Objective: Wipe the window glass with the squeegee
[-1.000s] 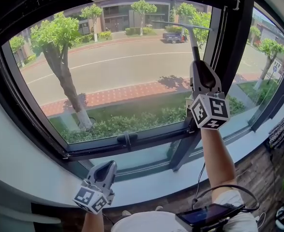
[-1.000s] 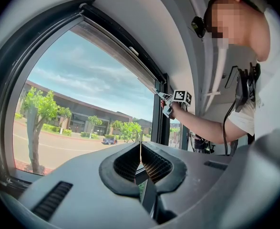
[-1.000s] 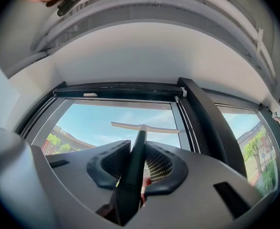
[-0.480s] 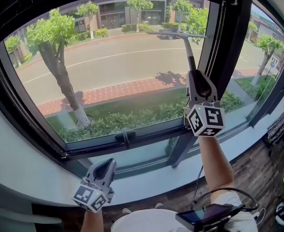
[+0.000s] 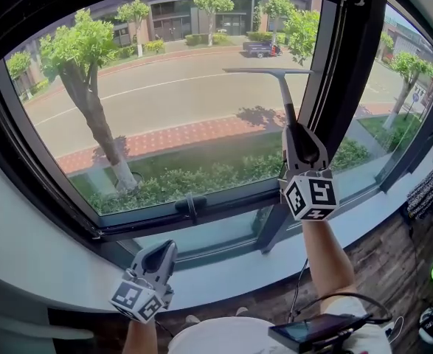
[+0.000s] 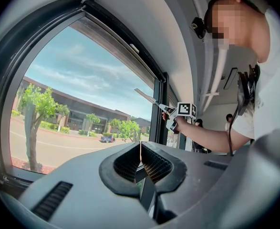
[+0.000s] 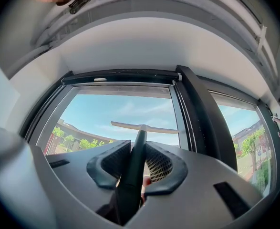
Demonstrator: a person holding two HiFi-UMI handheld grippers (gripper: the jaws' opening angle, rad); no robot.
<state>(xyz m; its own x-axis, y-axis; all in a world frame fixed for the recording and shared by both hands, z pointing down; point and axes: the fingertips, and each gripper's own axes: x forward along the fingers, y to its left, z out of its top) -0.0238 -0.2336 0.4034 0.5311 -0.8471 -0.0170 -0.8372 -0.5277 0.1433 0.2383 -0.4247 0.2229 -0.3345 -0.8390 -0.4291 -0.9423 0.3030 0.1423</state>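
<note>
The right gripper (image 5: 290,126) is clamped tight on the dark handle of the squeegee (image 5: 281,91). In the right gripper view, the handle runs up between the two jaws of the right gripper (image 7: 138,157), and both pads press on its sides. The squeegee's long thin blade sits flat across the window glass (image 5: 172,109), near the right side of the pane, just beside the dark post of the window frame (image 5: 349,72).

The blade is lower than it was a second ago. Back then it sat up by the top of the glass, over the little blue car (image 5: 259,49) on the road outside. Now it sits below the car, over the grey road. The right gripper and the arm that holds it have come down too, and the marker cube is now close to the bottom bar of the frame.

The left gripper (image 5: 164,249) has not moved. It hangs low at the left, over the white sill (image 5: 223,271), well apart from the squeegee. In the left gripper view its jaws are together with nothing between them (image 6: 140,152). That view also shows the squeegee (image 6: 151,99) far off, slanting up toward the glass.

Outside, a big tree (image 5: 83,57) stands at the left.
</note>
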